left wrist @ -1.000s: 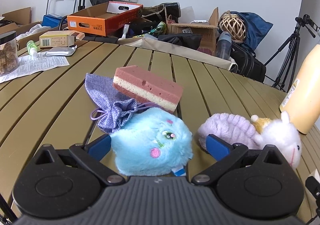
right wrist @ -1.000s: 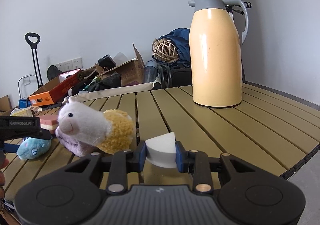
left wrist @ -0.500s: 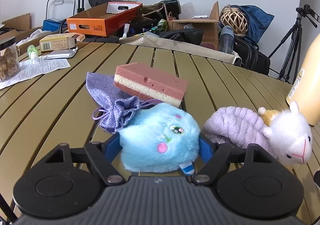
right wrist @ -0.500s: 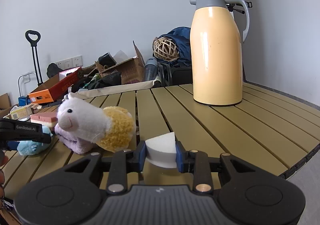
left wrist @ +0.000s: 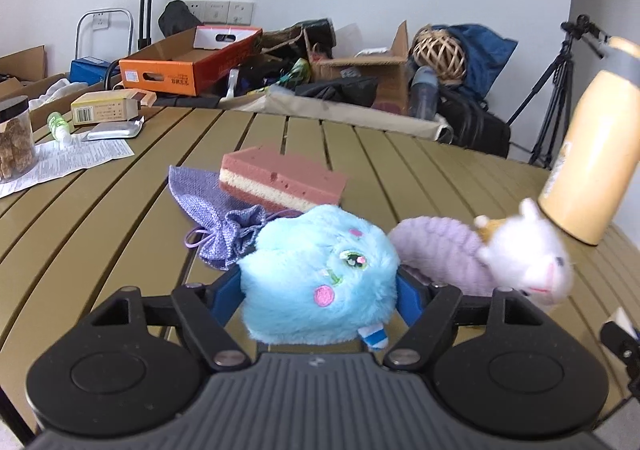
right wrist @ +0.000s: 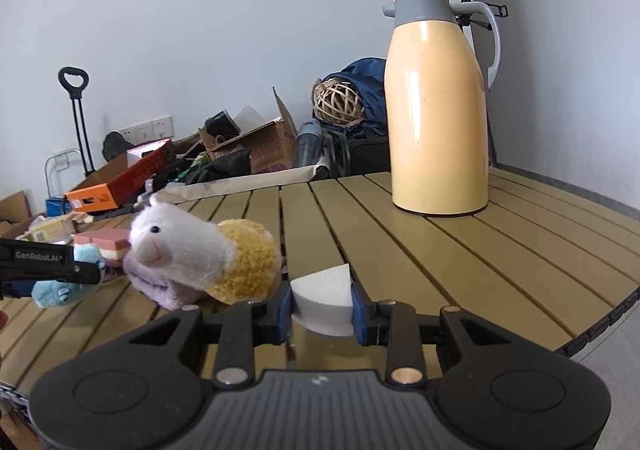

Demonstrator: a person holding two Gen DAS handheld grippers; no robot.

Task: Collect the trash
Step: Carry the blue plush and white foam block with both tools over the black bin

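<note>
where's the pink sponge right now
In the left wrist view the pink sponge lies mid-table, overlapping the purple pouch and just behind the blue plush.

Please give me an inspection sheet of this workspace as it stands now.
Surface: slatted table.
Job's things: blue plush toy, white foam wedge.
Clutter: pink sponge, purple pouch, alpaca plush, yellow thermos, leaflet, jar.
Grippers: left gripper clamped on the blue plush toy; right gripper clamped on the white foam wedge.
Cables: nothing seen.
Surroundings: cardboard boxes, tripod.
</note>
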